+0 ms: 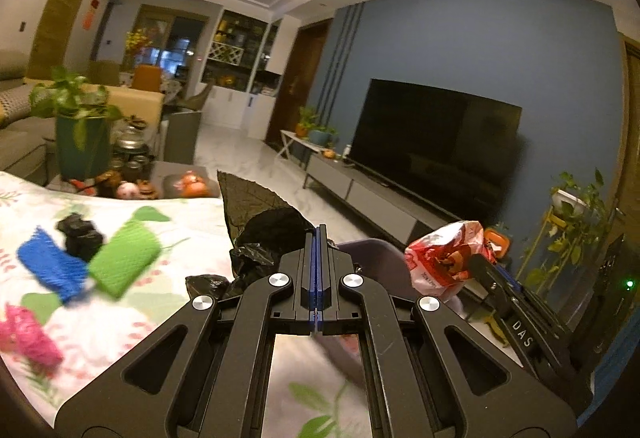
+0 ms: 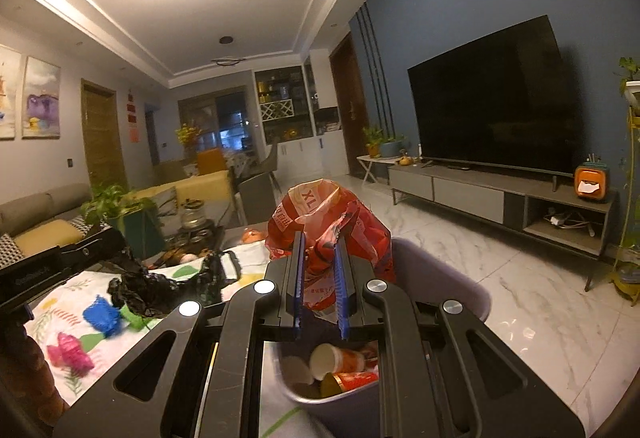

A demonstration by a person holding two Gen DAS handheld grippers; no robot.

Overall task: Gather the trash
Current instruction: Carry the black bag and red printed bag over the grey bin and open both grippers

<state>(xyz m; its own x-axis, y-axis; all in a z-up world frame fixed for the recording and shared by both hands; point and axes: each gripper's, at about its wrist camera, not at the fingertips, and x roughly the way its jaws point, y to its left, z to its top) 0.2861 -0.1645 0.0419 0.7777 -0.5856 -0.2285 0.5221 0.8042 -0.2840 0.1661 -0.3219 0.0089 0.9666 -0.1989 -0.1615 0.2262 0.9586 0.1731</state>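
- Right gripper point(image 2: 319, 280) is clamping a crumpled red-and-white plastic wrapper point(image 2: 332, 222) between its 2 blue-padded fingers, holding it right above the grey plastic waste bin point(image 2: 448, 278).
- Left gripper point(image 1: 318, 270) is showing its 2 blue pads pressed flat together; black film is bunching around the tips, but I cannot tell whether any of it is pinched between them.
- Floral-printed white tablecloth point(image 1: 168, 302) is carrying the remaining litter, with the bin standing at its edge.
- Crumpled black plastic bag point(image 2: 148, 288) is lying on the cloth just beside the left gripper's tips.
- Green knitted pad point(image 1: 124, 264), blue knitted pad point(image 1: 54, 266) and pink knitted pad point(image 1: 28, 334) are lying near one another on the cloth; the green and blue ones are touching.
- White paper cup point(image 2: 326, 360) is lying on its side inside the bin among other scraps.
- Judging the step: the wrapper is being delivered to the bin, not yet dropped.
- Next move is calling for the right fingers to part over the bin mouth, so the light, springy wrapper falls inside rather than catching the rim.
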